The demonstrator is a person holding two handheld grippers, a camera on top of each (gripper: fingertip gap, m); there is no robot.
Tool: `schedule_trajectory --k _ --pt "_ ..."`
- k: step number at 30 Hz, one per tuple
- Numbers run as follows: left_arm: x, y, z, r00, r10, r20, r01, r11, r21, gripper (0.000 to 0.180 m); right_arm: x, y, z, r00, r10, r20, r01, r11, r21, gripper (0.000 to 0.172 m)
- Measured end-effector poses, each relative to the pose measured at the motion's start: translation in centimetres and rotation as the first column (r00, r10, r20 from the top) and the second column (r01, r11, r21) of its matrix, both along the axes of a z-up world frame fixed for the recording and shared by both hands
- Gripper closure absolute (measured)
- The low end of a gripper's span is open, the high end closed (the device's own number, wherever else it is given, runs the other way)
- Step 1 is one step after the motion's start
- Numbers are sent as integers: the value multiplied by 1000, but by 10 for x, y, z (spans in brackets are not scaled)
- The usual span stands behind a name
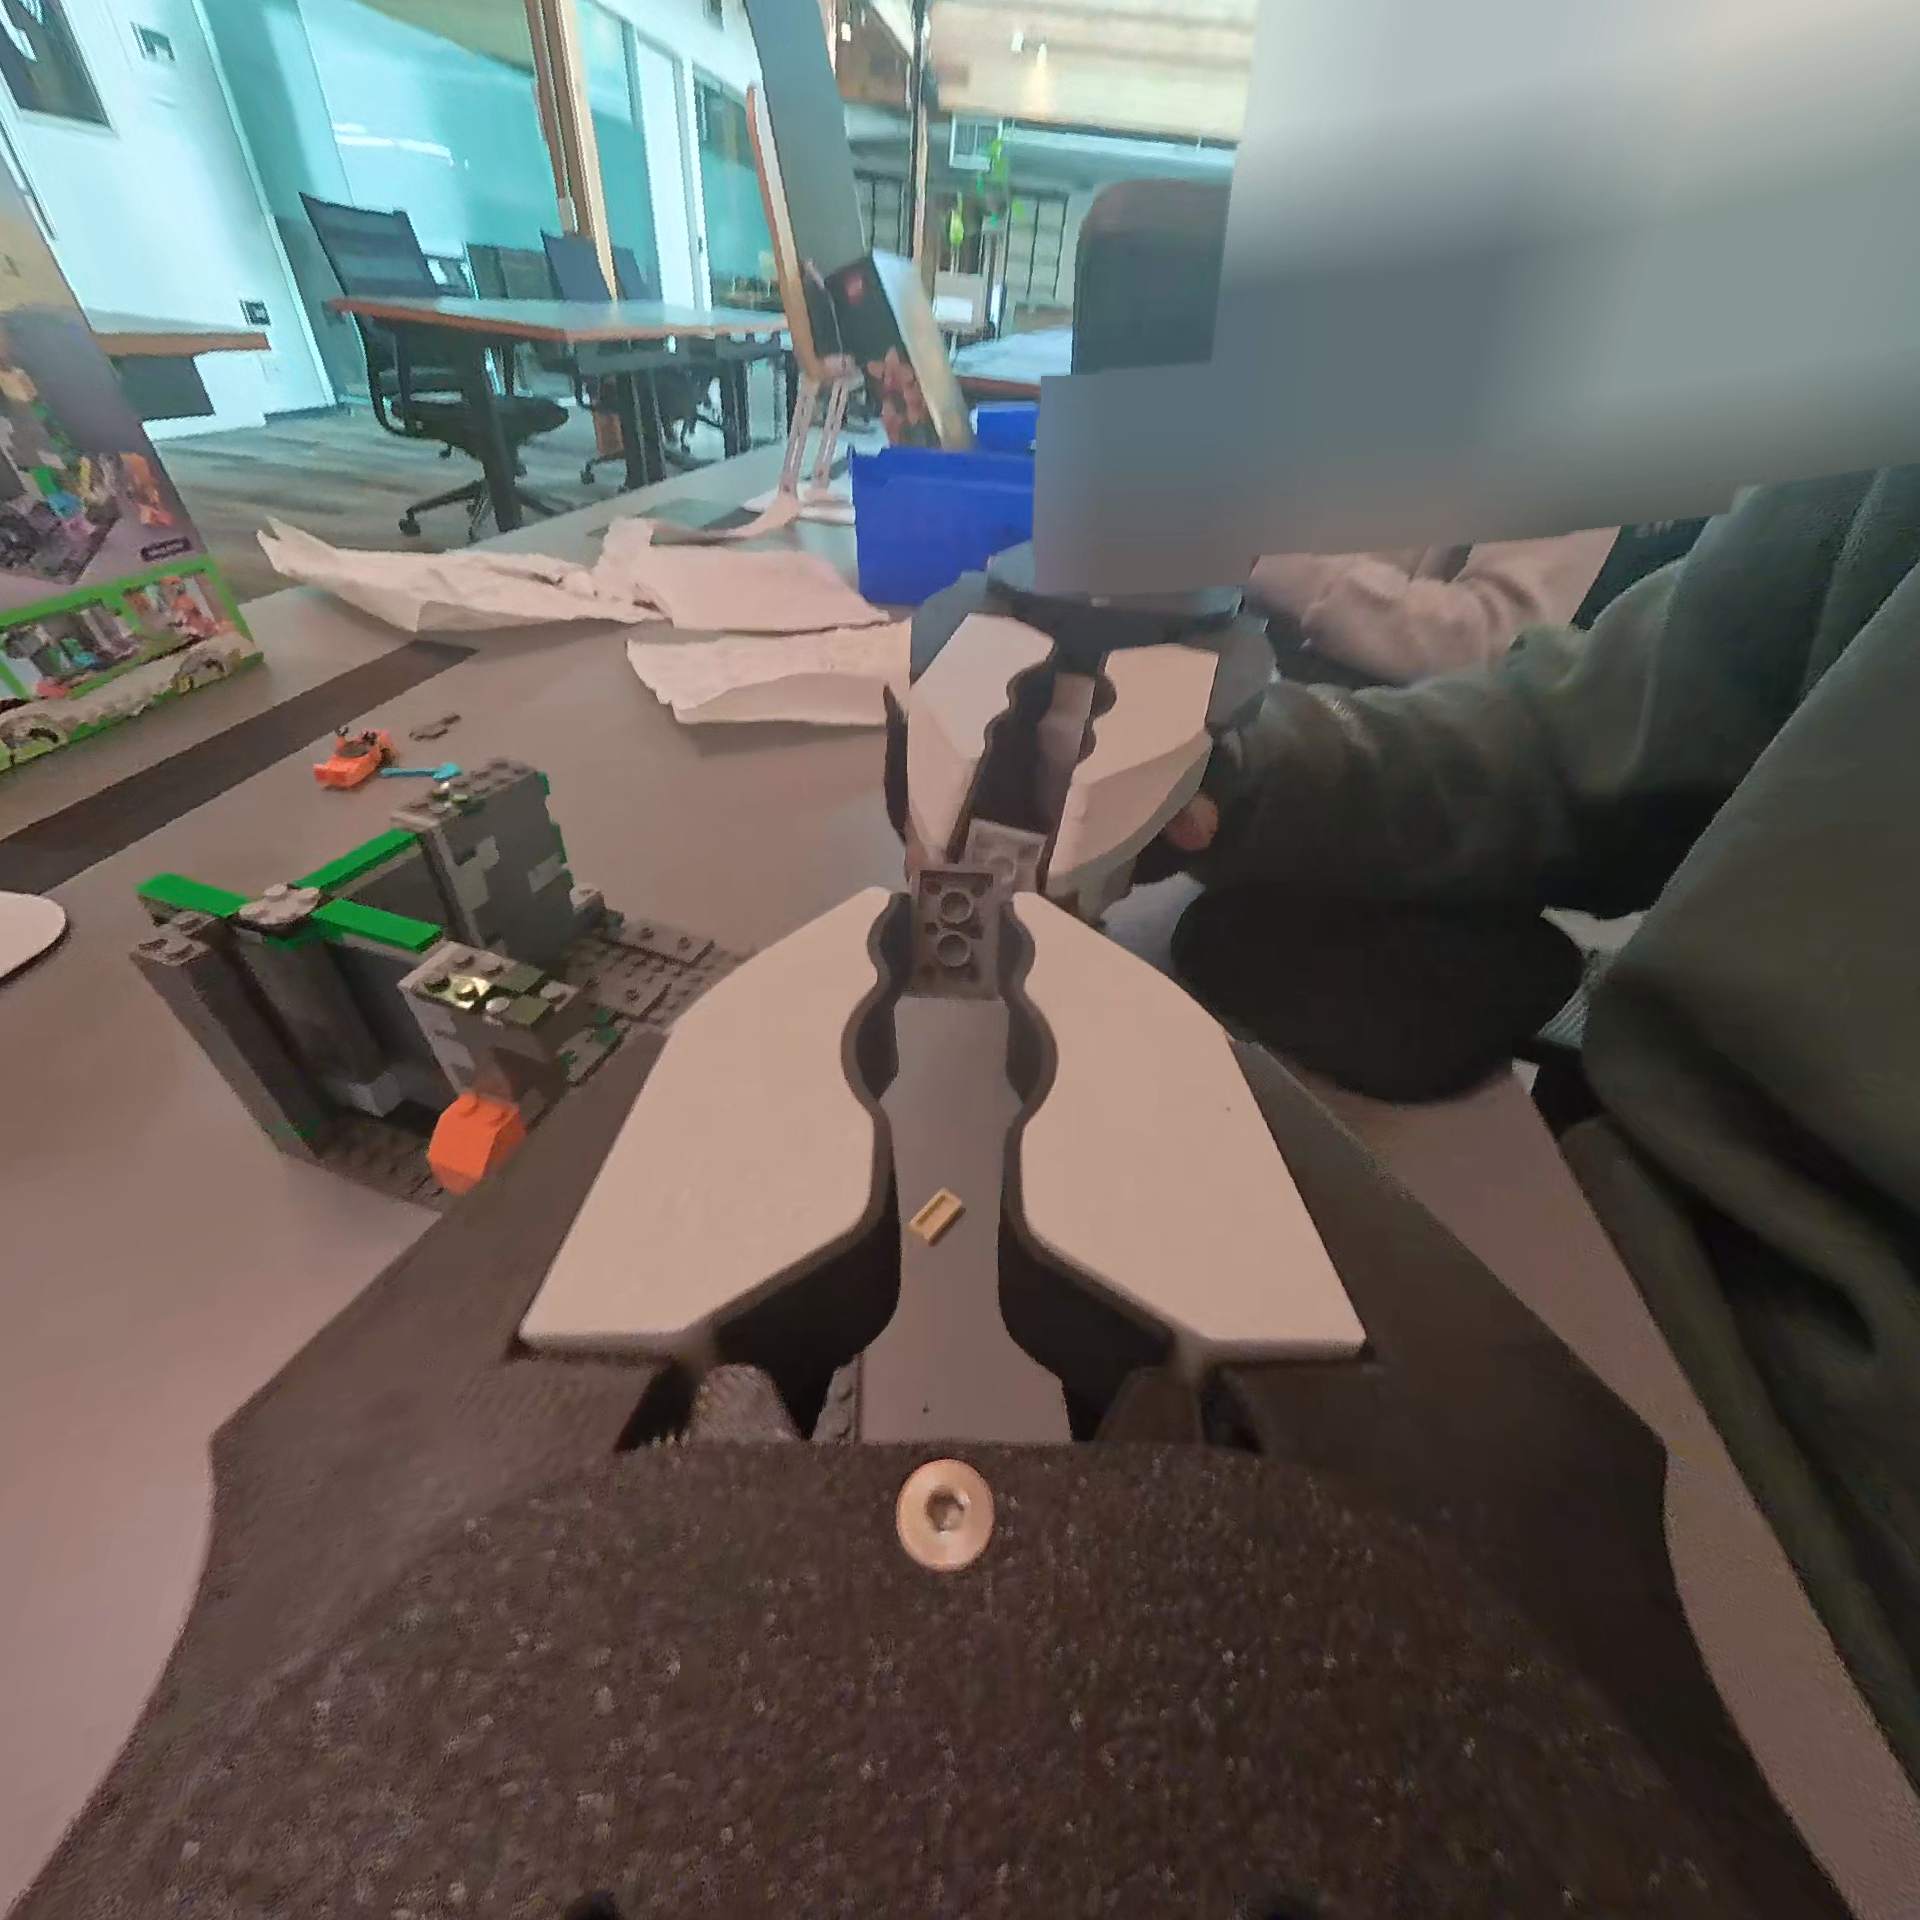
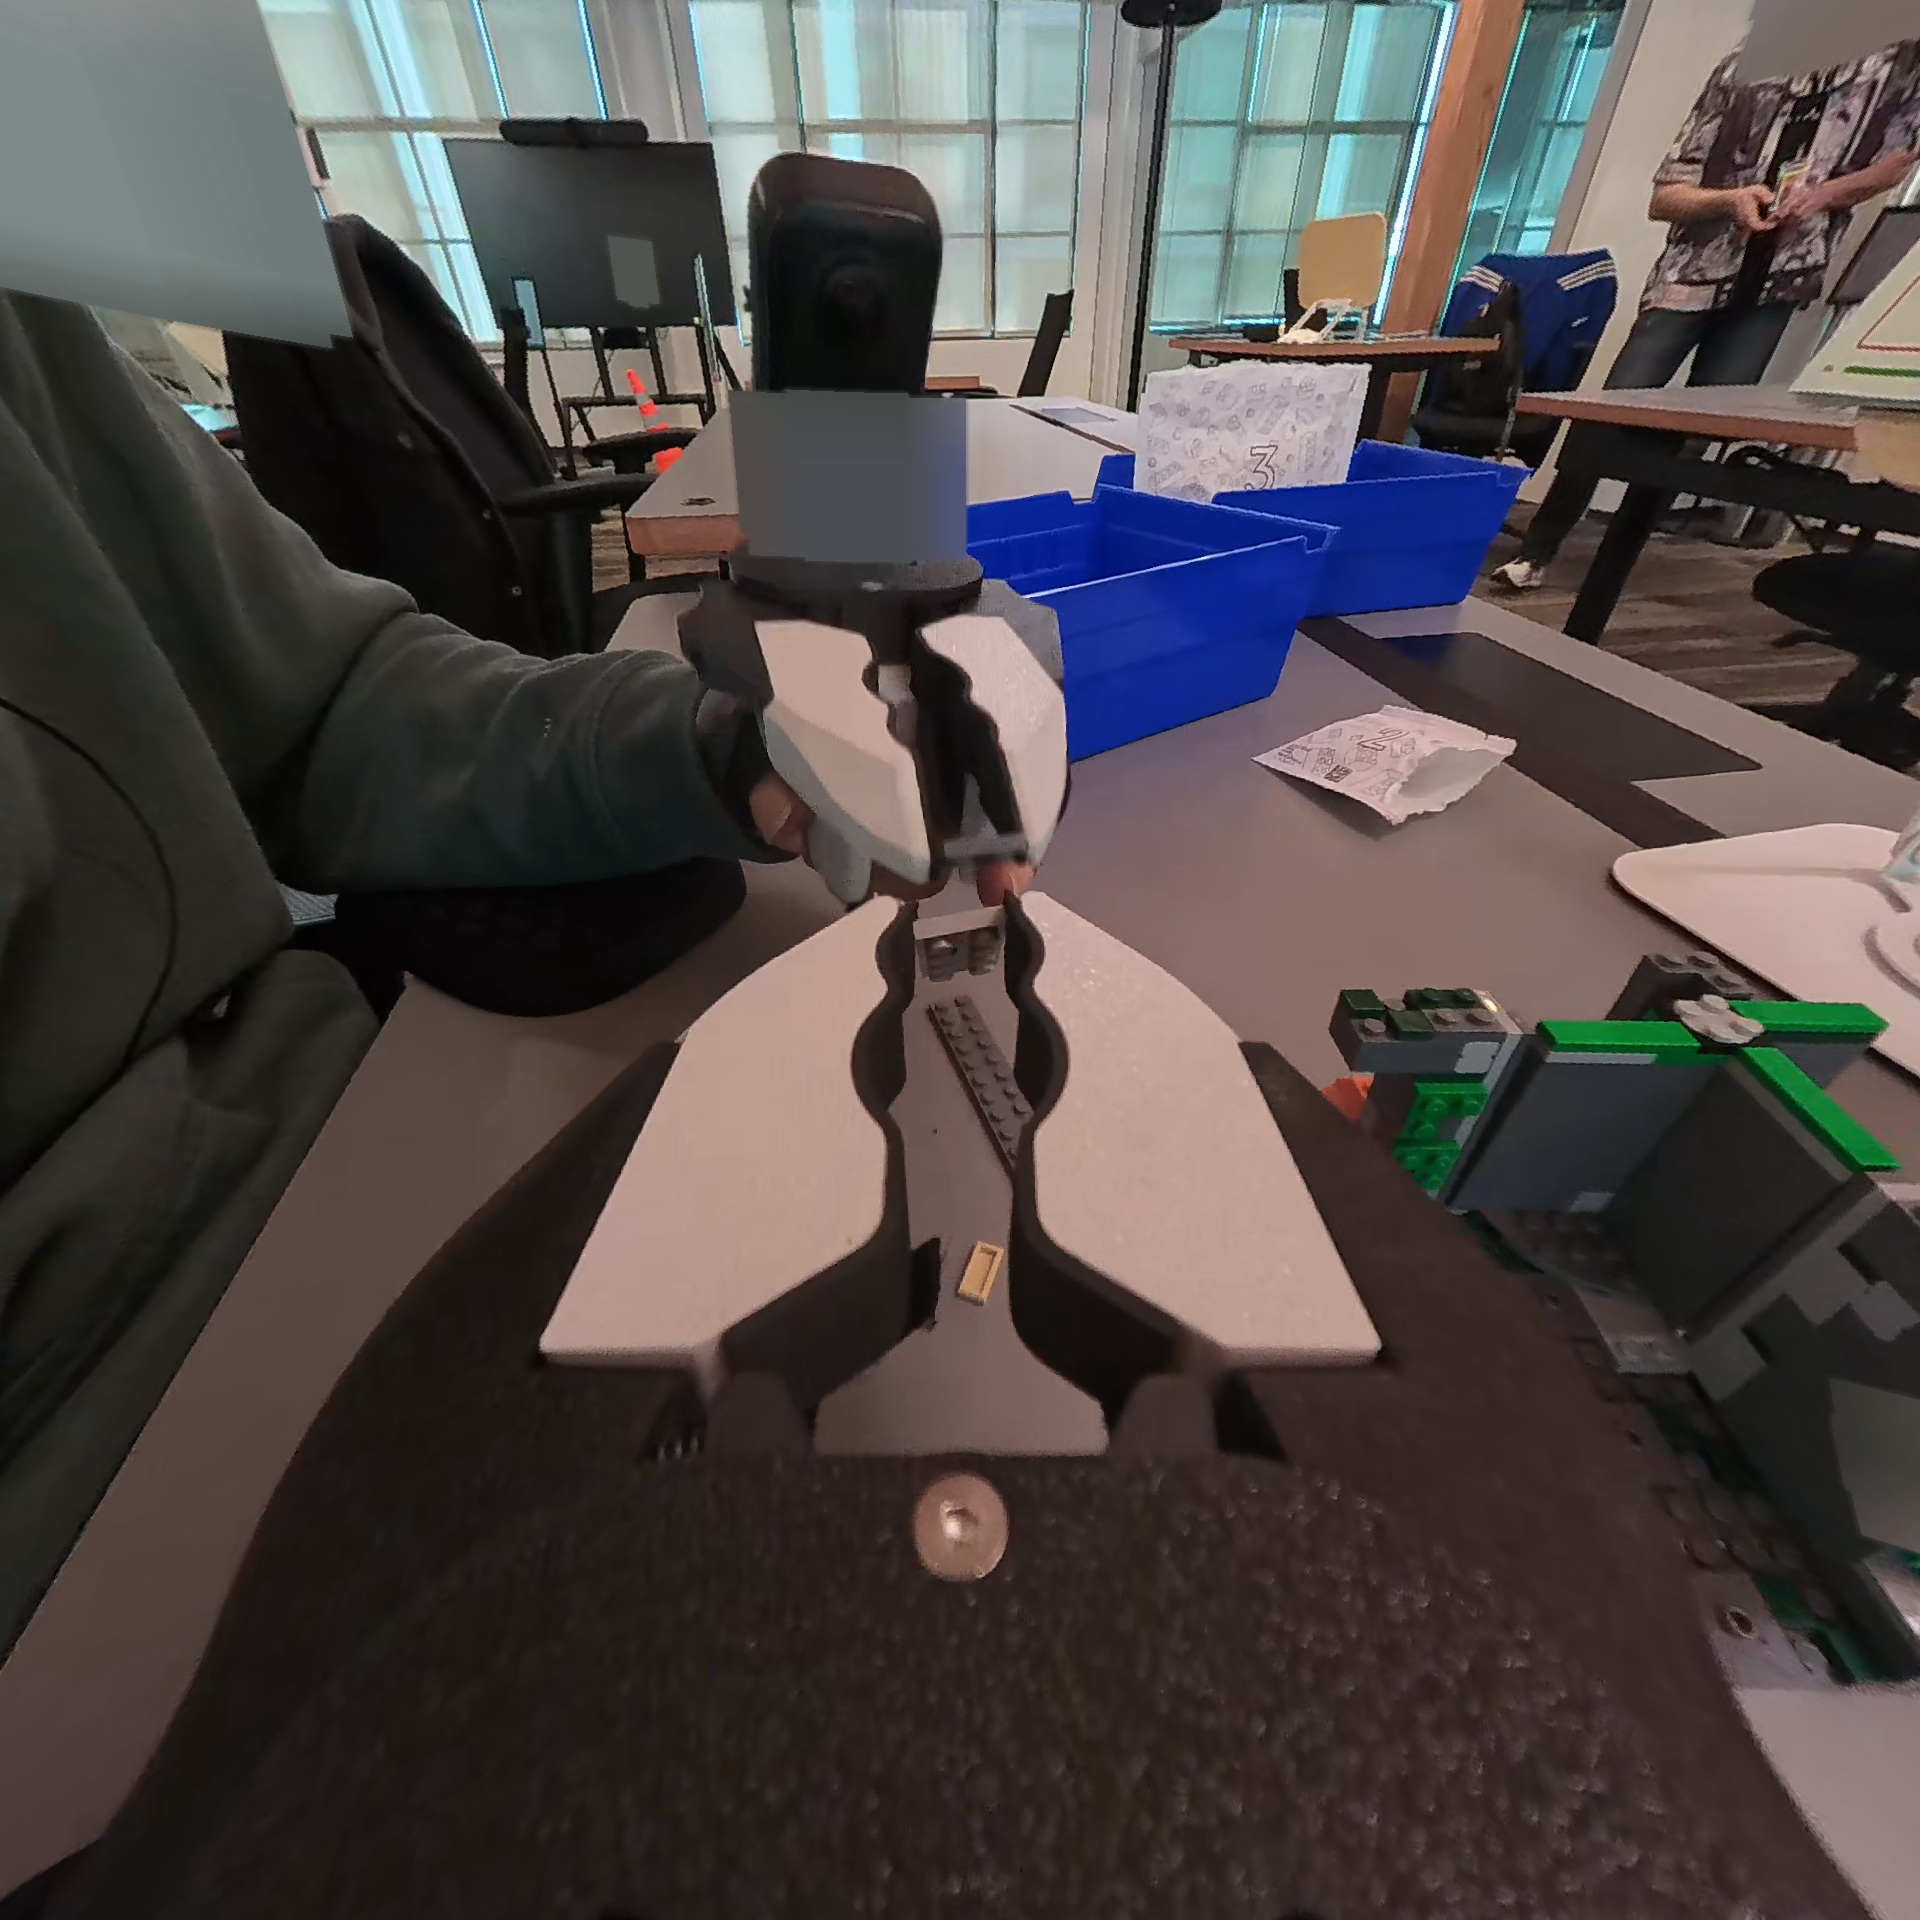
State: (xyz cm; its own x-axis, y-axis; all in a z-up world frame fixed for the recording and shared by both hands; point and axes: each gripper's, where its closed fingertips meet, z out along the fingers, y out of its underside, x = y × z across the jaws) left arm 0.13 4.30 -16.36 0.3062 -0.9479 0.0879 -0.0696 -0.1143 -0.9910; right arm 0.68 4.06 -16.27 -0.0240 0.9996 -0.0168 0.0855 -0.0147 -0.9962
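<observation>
left gripper (image 1: 954, 935) clamps a dark grey plate (image 1: 952, 940), underside up | right gripper (image 2: 958, 948) pinches a light grey plate (image 2: 956, 951) | tips nearly meet above the table (image 1: 727, 810), brick build (image 1: 416, 966) beside

In the left wrist view, a brick model (image 1: 416, 977) stands on the table (image 1: 644, 821) at centre left, a box (image 1: 94, 582) at the far left edge, crumpled papers (image 1: 582, 582) behind the model, and a bin (image 1: 935, 520) right of them. A small tile (image 1: 936, 1214) lies on the table at lower centre.
</observation>
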Motion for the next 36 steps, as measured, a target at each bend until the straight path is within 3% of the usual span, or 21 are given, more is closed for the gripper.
schedule_trajectory --k 9,21,27,36 --pt "-3 4 -28 982 13 -191 -4 999 48 162 2 1 -8 999 24 34 -23 999 -31 155" --pt "-15 6 -36 956 26 -293 -2 997 82 158 -9 0 -43 982 39 185 -30 998 -49 155" --pt "-10 -15 -51 933 -117 -341 127 992 9 153 -14 -2 -44 983 37 183 -25 998 -64 151" --pt "2 -23 -67 904 -149 -400 163 987 1 147 -20 -7 -42 984 61 166 -40 991 -125 140"
